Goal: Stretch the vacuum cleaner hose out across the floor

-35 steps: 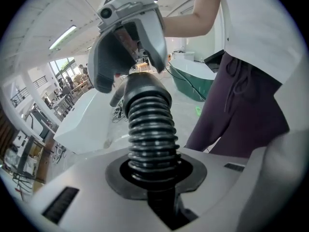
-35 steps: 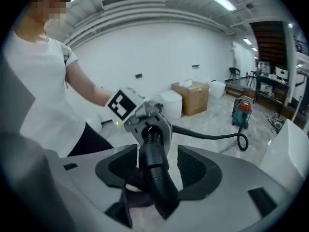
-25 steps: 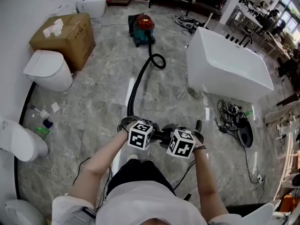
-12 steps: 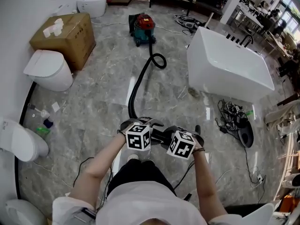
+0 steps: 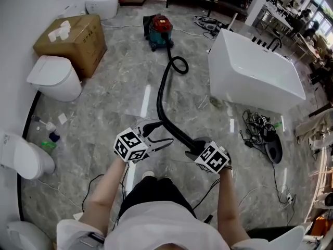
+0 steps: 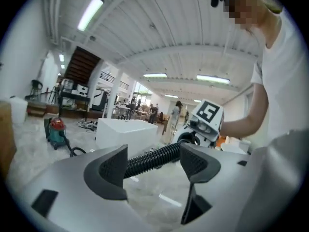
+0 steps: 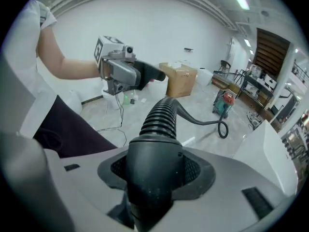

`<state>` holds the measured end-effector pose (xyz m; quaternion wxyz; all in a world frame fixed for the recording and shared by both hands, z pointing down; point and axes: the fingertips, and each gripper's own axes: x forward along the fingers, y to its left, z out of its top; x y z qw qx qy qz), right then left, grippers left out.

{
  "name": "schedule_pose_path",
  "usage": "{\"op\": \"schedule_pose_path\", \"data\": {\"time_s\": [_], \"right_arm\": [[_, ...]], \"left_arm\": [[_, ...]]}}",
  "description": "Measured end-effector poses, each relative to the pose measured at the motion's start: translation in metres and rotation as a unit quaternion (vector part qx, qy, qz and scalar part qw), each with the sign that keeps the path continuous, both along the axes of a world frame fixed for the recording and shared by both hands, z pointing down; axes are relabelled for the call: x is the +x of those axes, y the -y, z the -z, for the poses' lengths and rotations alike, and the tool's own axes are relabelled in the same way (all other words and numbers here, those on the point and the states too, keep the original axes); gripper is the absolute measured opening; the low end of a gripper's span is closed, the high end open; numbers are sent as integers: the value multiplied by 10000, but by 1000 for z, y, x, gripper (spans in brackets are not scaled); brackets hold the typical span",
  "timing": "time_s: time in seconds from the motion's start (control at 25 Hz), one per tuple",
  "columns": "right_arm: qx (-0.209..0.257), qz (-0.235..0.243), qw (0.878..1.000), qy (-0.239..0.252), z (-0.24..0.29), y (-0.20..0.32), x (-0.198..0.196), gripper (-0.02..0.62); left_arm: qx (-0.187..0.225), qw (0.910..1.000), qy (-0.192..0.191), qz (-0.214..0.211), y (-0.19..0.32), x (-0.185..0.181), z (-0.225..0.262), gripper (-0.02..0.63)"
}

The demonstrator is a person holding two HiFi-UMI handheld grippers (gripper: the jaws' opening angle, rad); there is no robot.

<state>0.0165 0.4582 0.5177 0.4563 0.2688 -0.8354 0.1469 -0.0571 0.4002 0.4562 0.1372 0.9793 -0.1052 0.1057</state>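
1. The left tongs (image 6: 154, 162) stand wide apart, having just been opening. The ribbed black hose (image 6: 145, 160) shows across the gap beyond the pads, and neither pad touches it.
2. The right tongs (image 7: 154, 170) are clamped on the hose's smooth end cuff, a pad on each side, with the ribbed length leading away from them.
3. From the head view, both tongs are held near the person, the left pair just left of the hose.
4. From the right tongs the hose slants far and left, then runs on across the grey marble floor (image 5: 114, 103). It curls into one small loop just before it reaches the vacuum cleaner (image 5: 158, 31).
5. The vacuum cleaner stands far, near the middle.
6. A white bathtub (image 5: 255, 72) lies right of the hose. A cardboard box (image 5: 73, 38) and a toilet (image 5: 52, 77) are at the left, well apart from it.
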Motion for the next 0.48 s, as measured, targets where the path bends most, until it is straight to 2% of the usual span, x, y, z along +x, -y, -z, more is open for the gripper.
{"op": "schedule_pose_path", "data": {"time_s": [0.08,0.16,0.32,0.48], "right_arm": [[34,-359,9986,393,4,5,-1,213],[75,-737,9934,881,11,11,-4,213],[185,-1400,9722,1869,27,25,-9,213],[312,-1899,9512,2413,36,35,-9,213]], "left_arm": [[-451,9975,-412,350,4,-9,0,337],[-790,9938,-612,495,1,-16,-5,337],[-994,9924,-557,461,-14,-18,-19,337],[-1049,9923,-562,356,-25,-12,-21,337]]}}
